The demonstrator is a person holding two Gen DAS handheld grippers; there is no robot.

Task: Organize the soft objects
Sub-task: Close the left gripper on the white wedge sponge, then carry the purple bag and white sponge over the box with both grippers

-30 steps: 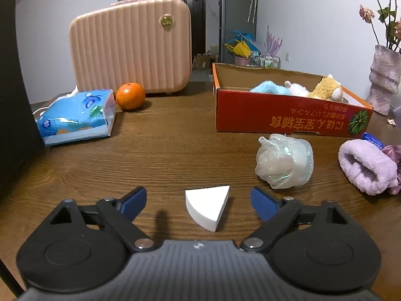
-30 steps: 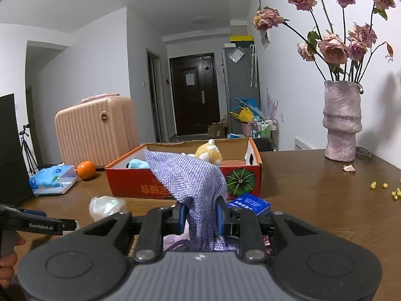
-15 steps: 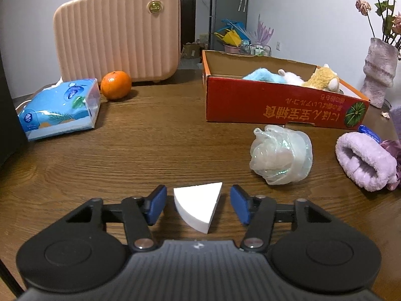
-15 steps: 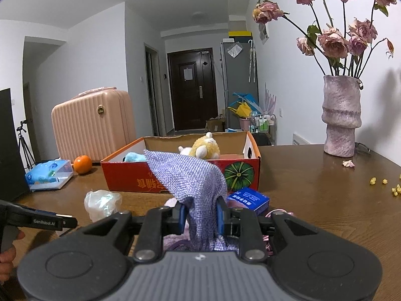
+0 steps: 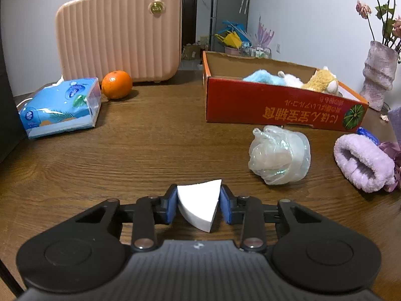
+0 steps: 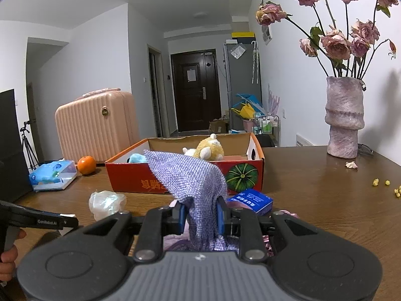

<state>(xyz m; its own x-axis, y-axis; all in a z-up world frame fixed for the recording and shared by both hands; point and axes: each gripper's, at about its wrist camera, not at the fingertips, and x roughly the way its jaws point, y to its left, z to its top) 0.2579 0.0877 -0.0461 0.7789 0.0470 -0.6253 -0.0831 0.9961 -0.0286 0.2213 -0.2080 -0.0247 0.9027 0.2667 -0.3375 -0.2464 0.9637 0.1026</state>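
A white foam wedge [image 5: 198,208] sits on the wooden table between the blue pads of my left gripper [image 5: 199,195]. Its jaws are closing and both pads press on the wedge's sides. My right gripper [image 6: 200,213] is shut on a lilac woven cloth [image 6: 185,173] that stands up above its fingers and drapes below them. Beyond stands a red cardboard box [image 5: 275,107] holding a blue plush [image 5: 260,77] and a yellow plush [image 5: 320,80]. A crumpled clear bag [image 5: 280,158] and a fluffy purple slipper [image 5: 361,165] lie in front of the box.
At the back left are a pink suitcase [image 5: 120,32], an orange [image 5: 116,84] and a tissue pack [image 5: 60,107]. A vase of dried roses [image 6: 344,118] stands far right. A small blue box [image 6: 250,199] lies by the red box. A dark panel [image 5: 7,115] borders the left.
The left gripper's jaws came in from wide open until its pads met the white wedge. The right gripper kept its hold on the cloth and stayed put.
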